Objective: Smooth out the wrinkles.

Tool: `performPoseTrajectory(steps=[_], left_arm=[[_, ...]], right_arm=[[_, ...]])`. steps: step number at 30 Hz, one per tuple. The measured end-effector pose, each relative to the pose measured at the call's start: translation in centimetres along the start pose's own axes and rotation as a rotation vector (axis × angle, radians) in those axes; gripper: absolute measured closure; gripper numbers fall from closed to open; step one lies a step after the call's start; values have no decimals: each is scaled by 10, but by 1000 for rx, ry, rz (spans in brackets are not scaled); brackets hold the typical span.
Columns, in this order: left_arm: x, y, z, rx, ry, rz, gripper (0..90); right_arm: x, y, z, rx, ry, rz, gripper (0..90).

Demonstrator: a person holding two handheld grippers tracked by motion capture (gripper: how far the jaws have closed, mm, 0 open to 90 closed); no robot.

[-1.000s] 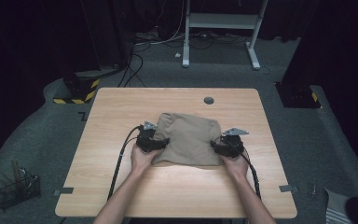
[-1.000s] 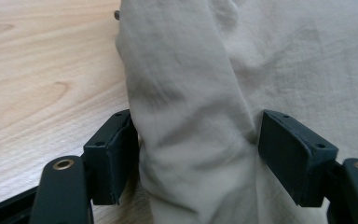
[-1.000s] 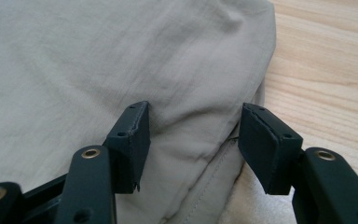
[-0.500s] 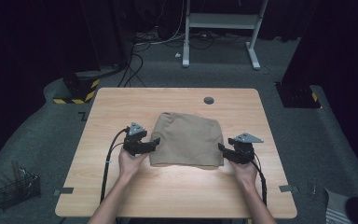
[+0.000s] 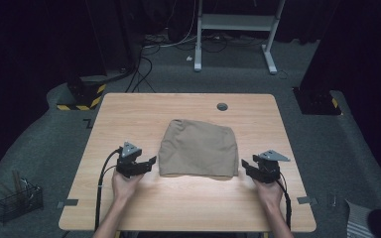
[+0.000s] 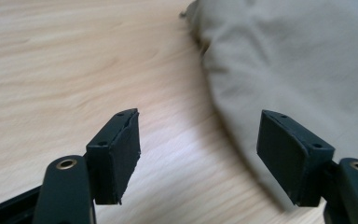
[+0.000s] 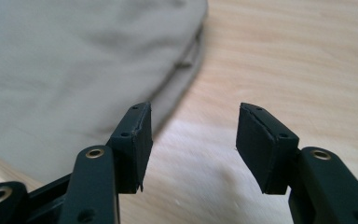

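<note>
Standing at the near edge of the table (image 5: 188,208), the person is holding one tool in each hand, forearms coming in low. The left gripper (image 5: 151,161) is sitting just beside the near left corner of the folded tan cloth (image 5: 198,148), jaws standing wide with nothing between them; in the left gripper view bare wood is showing between the pads and the cloth (image 6: 298,60) is lying just off the right-hand one, apart from it. The right gripper (image 5: 244,165) is hovering near the near right corner, jaws likewise spread and empty, the cloth's seamed edge (image 7: 186,60) showing beyond the left pad. Neither tool is touching the fabric. The cloth is resting flat mid-table as a neat, roughly square bundle, so the fold is looking finished and the hands are appearing to be in a let-go stance. Any further fold is calling for both grippers to come in low at the near corners and pinch together. Farther off, a small dark grommet (image 5: 222,106) is sitting near the far edge.
</note>
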State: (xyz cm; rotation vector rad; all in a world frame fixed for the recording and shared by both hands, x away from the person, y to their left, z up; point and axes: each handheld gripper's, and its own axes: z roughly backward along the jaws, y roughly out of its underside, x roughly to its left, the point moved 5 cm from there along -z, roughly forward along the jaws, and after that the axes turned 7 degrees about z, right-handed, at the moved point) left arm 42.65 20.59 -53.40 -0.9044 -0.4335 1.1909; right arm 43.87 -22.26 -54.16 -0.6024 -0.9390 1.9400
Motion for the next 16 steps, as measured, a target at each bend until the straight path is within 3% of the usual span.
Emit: performPoseTrajectory(steps=[2,5,7,16], left_arm=[[3,4,-1,10,-16,-2,300],[16,23,-11,78,-95,-9,276],[18,23,-10,77,-100,-3,261],[18,23,-10,82,-109,-5,226]], right_arm=[[-1,6,-2,32,20,9,443],[-2,13,-7,110,33,22,387],[-2,13,-8,114,38,39,375],[-3,13,-8,118,48,32,345]])
